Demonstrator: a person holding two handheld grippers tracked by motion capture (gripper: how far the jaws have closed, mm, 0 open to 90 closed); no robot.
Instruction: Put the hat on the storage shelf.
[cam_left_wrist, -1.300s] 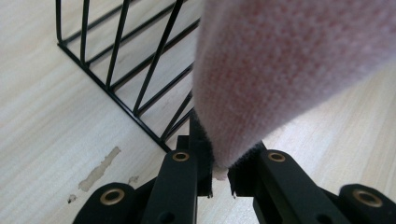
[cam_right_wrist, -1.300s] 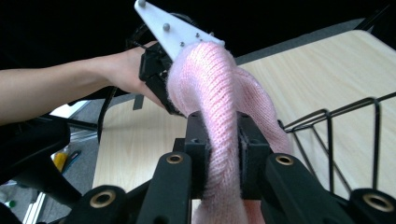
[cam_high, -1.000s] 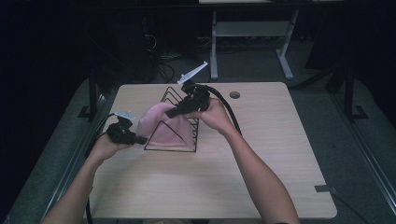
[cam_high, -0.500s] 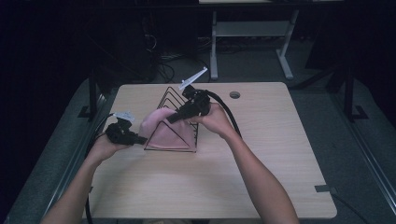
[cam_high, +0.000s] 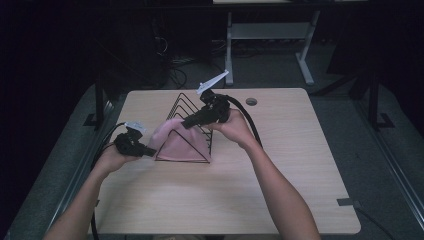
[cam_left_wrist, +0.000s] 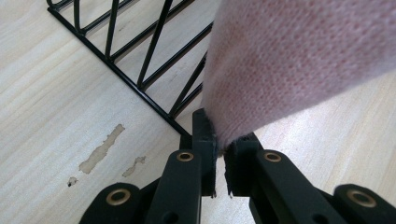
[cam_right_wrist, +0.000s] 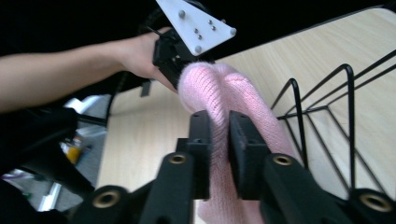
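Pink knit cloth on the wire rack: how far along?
Done: both tools grip the pink knit cloth, left tool at its edge, right tool on a fold. In hand: the cloth hangs against the black wire rack. Left: letting go; both tools are shut on it.

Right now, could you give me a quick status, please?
Both grippers, left and right, shut on the pink knit cloth. Cloth draped over black wire rack. Nothing in the way.

dim lab: desks (cam_high: 270, 20), cables (cam_high: 175, 75)
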